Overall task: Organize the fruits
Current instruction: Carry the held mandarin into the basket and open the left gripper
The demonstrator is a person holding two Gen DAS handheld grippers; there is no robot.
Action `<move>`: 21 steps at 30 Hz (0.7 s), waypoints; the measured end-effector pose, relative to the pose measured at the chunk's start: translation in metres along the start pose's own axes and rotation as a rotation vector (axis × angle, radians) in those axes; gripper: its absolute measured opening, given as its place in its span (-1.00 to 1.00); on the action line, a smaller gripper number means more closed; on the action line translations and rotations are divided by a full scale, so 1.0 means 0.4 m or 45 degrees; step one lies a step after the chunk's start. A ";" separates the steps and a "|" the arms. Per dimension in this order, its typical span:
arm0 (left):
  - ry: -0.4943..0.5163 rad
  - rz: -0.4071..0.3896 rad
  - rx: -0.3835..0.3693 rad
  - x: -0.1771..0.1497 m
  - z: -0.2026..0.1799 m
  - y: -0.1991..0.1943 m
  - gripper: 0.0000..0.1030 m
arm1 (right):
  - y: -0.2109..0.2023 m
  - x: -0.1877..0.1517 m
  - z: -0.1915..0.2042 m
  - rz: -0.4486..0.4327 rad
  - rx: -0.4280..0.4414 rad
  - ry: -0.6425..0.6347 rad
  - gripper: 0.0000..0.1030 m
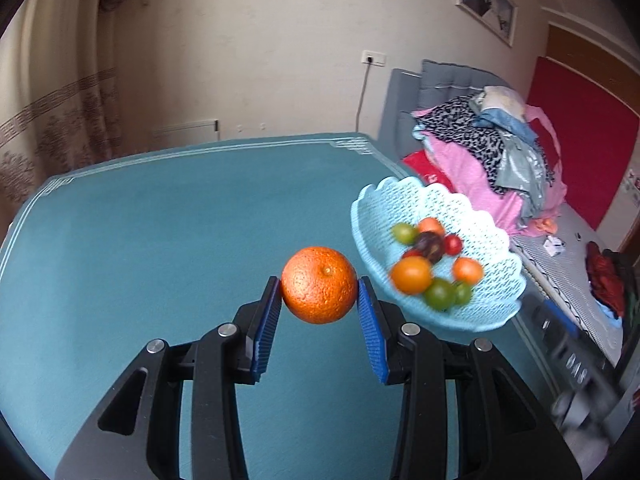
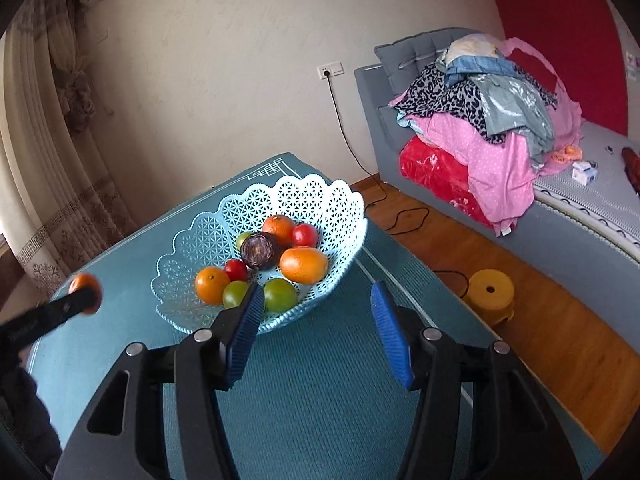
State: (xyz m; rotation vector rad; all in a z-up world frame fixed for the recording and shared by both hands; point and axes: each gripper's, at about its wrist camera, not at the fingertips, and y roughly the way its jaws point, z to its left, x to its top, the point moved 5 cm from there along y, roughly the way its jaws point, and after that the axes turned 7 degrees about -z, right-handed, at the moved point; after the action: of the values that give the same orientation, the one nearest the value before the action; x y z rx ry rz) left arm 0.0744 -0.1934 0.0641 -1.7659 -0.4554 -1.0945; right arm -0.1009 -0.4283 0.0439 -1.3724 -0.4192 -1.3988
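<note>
Now | left hand-held gripper (image 1: 318,294) clamps orange (image 1: 319,285) left of basket (image 1: 500,280) | right hand-held gripper (image 2: 316,300) released, just before basket

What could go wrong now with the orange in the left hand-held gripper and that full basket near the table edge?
1. The orange is pinched only near the left hand-held gripper's fingertips; being round, it might slip out.
2. The basket sits near the table's edge, so a nudge could push it towards the floor.
3. The basket already holds many fruits; dropping the orange in may make some roll.
</note>
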 end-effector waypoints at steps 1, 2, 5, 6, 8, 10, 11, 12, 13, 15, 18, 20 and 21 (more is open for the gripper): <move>0.010 0.001 -0.014 0.006 -0.017 0.011 -0.23 | 0.000 -0.001 -0.003 -0.002 -0.001 0.005 0.09; 0.016 0.005 -0.031 0.010 -0.032 0.020 -0.23 | 0.001 -0.004 -0.008 0.000 -0.001 0.011 0.09; 0.036 0.025 -0.078 0.012 -0.085 0.049 -0.23 | 0.004 -0.012 -0.019 0.011 0.000 0.029 0.09; 0.043 0.028 -0.095 0.013 -0.099 0.057 -0.23 | 0.004 -0.015 -0.023 0.012 -0.001 0.033 0.09; 0.057 0.037 -0.115 0.012 -0.124 0.073 -0.23 | 0.008 -0.020 -0.027 0.018 0.002 0.038 0.09; 0.064 0.053 -0.138 0.011 -0.148 0.090 -0.23 | 0.010 -0.026 -0.030 0.026 0.005 0.042 0.09; 0.066 0.060 -0.147 0.011 -0.157 0.096 -0.23 | 0.011 -0.030 -0.030 0.031 0.008 0.041 0.09; 0.069 0.065 -0.155 0.011 -0.165 0.101 -0.23 | 0.012 -0.031 -0.030 0.033 0.010 0.040 0.09; 0.077 0.070 -0.166 0.009 -0.177 0.108 -0.23 | 0.012 -0.031 -0.029 0.033 0.011 0.041 0.09; 0.090 0.074 -0.170 0.007 -0.189 0.117 -0.22 | 0.011 -0.031 -0.030 0.032 0.014 0.039 0.09; 0.095 0.083 -0.172 0.003 -0.198 0.126 -0.10 | 0.012 -0.033 -0.029 0.037 0.018 0.037 0.09; 0.095 0.066 -0.158 0.006 -0.196 0.123 0.32 | 0.012 -0.034 -0.031 0.040 0.018 0.039 0.13; 0.093 0.052 -0.151 0.008 -0.193 0.117 0.39 | 0.011 -0.035 -0.031 0.041 0.017 0.040 0.16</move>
State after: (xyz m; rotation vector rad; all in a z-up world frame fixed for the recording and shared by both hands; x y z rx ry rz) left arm 0.0731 -0.2829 0.0510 -1.8231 -0.3137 -1.1734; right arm -0.1066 -0.4343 0.0264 -1.3388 -0.3837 -1.3872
